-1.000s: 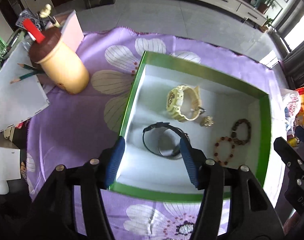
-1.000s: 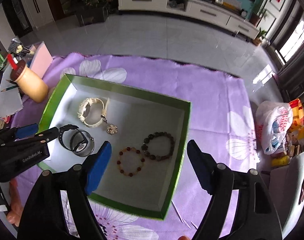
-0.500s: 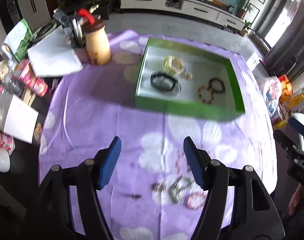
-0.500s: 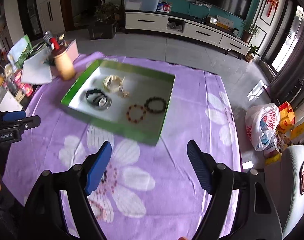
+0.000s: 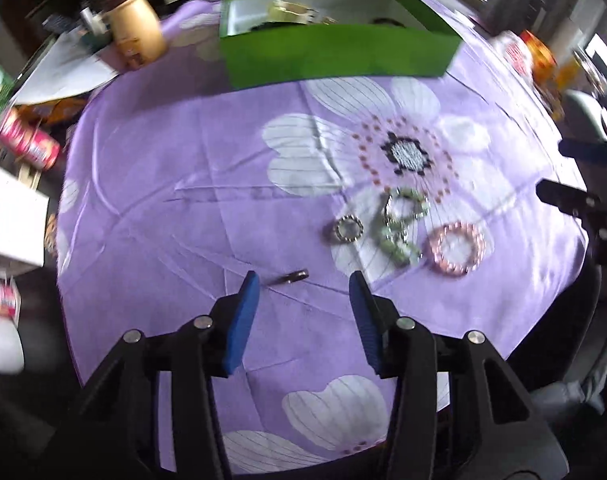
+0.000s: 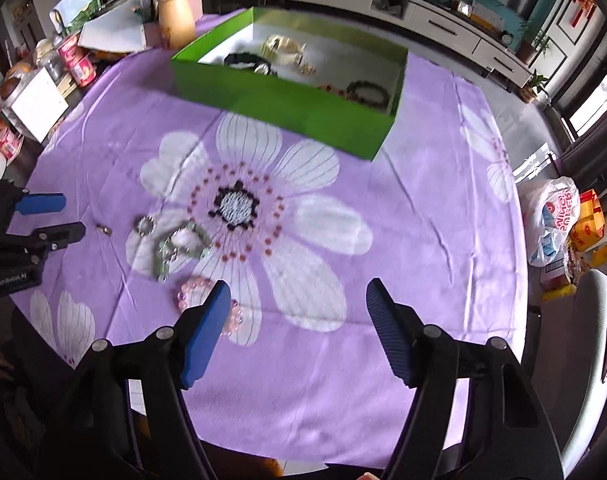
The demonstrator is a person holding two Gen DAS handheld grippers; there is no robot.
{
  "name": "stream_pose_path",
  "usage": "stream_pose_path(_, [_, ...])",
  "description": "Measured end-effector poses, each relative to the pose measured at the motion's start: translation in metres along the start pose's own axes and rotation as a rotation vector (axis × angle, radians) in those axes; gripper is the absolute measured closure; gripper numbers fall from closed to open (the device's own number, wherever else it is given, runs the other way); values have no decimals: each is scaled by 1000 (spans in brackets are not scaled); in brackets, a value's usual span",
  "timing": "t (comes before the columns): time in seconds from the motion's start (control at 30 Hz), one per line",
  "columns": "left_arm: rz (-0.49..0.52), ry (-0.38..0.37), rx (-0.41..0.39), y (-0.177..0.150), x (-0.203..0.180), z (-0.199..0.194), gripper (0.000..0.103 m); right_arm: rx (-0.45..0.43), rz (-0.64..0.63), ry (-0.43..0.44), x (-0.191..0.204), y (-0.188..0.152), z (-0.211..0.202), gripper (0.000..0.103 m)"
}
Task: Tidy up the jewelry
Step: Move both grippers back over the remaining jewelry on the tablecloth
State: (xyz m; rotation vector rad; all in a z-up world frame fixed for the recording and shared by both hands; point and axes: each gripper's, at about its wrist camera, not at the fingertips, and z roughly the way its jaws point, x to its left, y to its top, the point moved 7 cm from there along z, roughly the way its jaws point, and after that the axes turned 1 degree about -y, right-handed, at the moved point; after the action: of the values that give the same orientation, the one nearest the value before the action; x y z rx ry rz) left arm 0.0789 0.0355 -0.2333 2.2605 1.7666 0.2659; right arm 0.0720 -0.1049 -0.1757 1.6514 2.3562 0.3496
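A green box (image 5: 335, 54) (image 6: 287, 108) stands at the far side of the purple flowered cloth and holds watches and bead bracelets. Loose jewelry lies on the cloth: a small dark pin (image 5: 293, 277) (image 6: 103, 229), a silver ring (image 5: 345, 229) (image 6: 145, 225), a green-and-silver bracelet (image 5: 399, 226) (image 6: 175, 248) and a pink bead bracelet (image 5: 457, 249) (image 6: 185, 292). My left gripper (image 5: 303, 312) is open and empty, just short of the pin. My right gripper (image 6: 297, 332) is open and empty, its left finger over the pink bracelet.
A beige cup (image 5: 135, 32) (image 6: 175, 16), papers (image 5: 63, 76), red cans (image 5: 33, 146) and a white box (image 5: 9, 220) crowd the cloth's left side. A plastic bag (image 6: 553, 220) lies on the floor to the right. The table edge is near both grippers.
Both grippers have pulled back from the green box and dropped low over the near side of the cloth, by the loose jewelry. Both stayed open.
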Motion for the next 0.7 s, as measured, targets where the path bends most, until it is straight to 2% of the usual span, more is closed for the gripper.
stream_pose_path(0.07, [41, -9, 5, -1, 4, 6, 56, 29, 4, 5, 7, -3, 8, 32])
stream_pose_path(0.17, [49, -49, 2, 2, 17, 14, 55, 59, 4, 2, 15, -7, 17, 32])
stream_pose_path(0.27, [45, -38, 22, 4, 28, 24, 55, 90, -1, -8, 25, -8, 28, 32])
stream_pose_path(0.5, [133, -67, 8, 4, 22, 32, 59, 113, 14, -22, 29, -11, 41, 32])
stream_pose_path(0.53, [140, -71, 8, 4, 21, 34, 59, 118, 14, -19, 30, -12, 42, 33])
stream_pose_path(0.63, [173, -69, 2, 0, 16, 38, 59, 133, 9, -21, 32, -16, 49, 45])
stream_pose_path(0.7, [188, -54, 8, -2, 14, 41, 61, 145, 8, -21, 33, -19, 53, 48])
